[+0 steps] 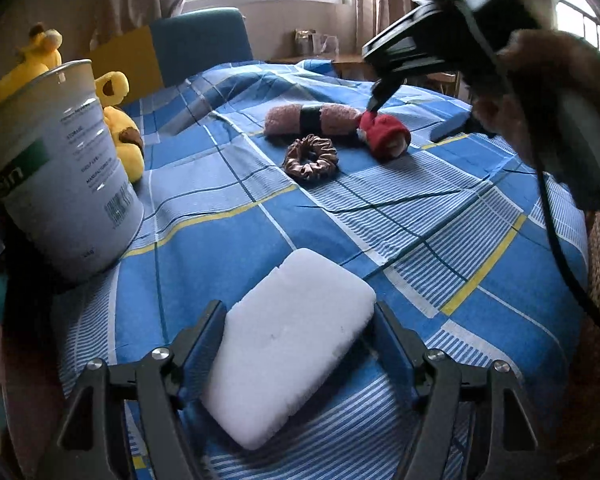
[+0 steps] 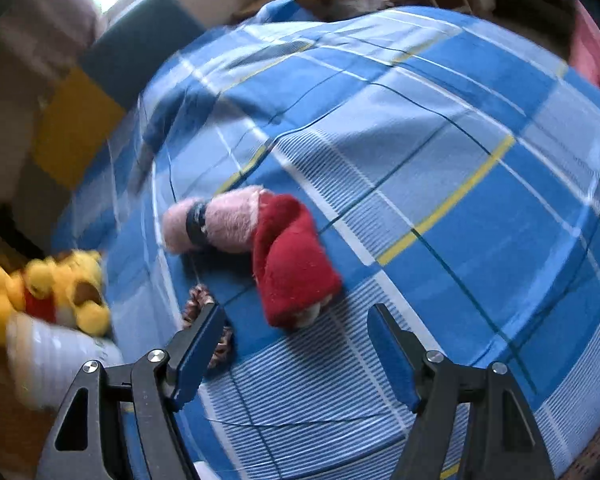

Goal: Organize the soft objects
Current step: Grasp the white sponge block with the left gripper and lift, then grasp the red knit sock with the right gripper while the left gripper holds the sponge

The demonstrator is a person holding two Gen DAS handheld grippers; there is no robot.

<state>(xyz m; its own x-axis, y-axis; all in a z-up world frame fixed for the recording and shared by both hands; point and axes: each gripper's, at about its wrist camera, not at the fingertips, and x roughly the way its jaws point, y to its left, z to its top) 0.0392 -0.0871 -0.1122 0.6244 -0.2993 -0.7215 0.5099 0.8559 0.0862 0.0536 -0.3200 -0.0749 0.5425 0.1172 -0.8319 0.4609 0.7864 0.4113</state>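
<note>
My left gripper (image 1: 298,312) is shut on a white sponge block (image 1: 292,344), held low over the blue checked bedsheet (image 1: 440,248). Farther off lie a pink rolled towel with a black band (image 1: 312,120), a brown scrunchie (image 1: 311,157) and a red soft toy (image 1: 386,136). My right gripper (image 2: 296,312) is open, just above the red soft toy (image 2: 296,264); its fingertip (image 1: 374,105) shows over the toy in the left wrist view. The pink towel (image 2: 216,224) lies beside the toy, the scrunchie (image 2: 198,304) partly behind my left finger.
A white bucket (image 1: 60,168) stands at the left edge of the bed, with a yellow plush bear (image 1: 120,132) behind it; the bear (image 2: 60,288) and the bucket (image 2: 56,352) also show in the right wrist view. A teal and yellow headboard (image 1: 196,44) is at the back.
</note>
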